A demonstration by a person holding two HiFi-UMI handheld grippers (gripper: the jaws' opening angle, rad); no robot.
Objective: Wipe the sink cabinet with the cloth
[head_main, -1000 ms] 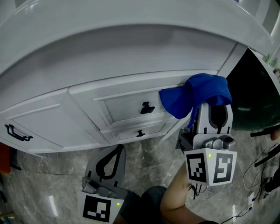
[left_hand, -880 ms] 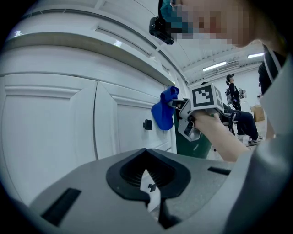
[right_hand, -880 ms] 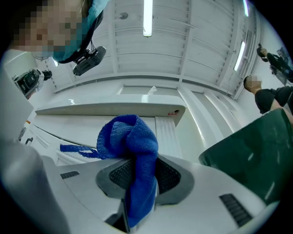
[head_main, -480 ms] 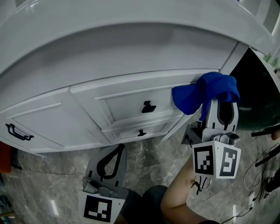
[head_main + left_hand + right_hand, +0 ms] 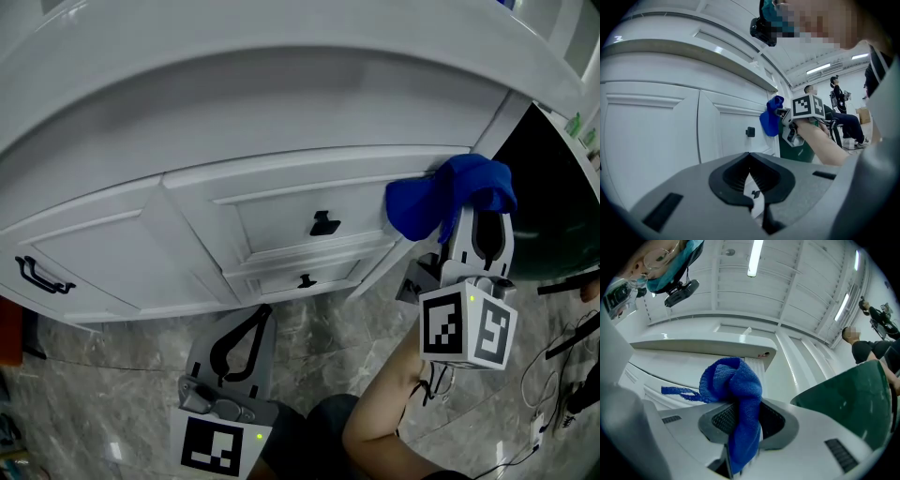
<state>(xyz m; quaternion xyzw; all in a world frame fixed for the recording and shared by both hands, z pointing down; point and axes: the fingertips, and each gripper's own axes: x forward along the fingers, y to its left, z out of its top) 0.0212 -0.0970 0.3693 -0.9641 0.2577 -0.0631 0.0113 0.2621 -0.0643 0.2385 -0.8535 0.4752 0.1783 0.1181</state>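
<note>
Pinching cloth [image 5: 733,380] btwn R gripper [image 5: 740,401] fingers [image 5: 684,427], at cabinet [image 5: 281,220], L gripper [image 5: 750,157] fingers [image 5: 693,187] clenched

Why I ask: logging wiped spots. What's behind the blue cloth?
Behind the blue cloth is the upper right corner of the drawer front, beside the cabinet's corner post. The patch it covers is hidden.

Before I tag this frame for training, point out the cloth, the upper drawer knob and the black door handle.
cloth [image 5: 436,200], head view, middle of the bunched fabric.
upper drawer knob [image 5: 324,223], head view, its black face.
black door handle [image 5: 39,276], head view, middle of the bar.
</note>
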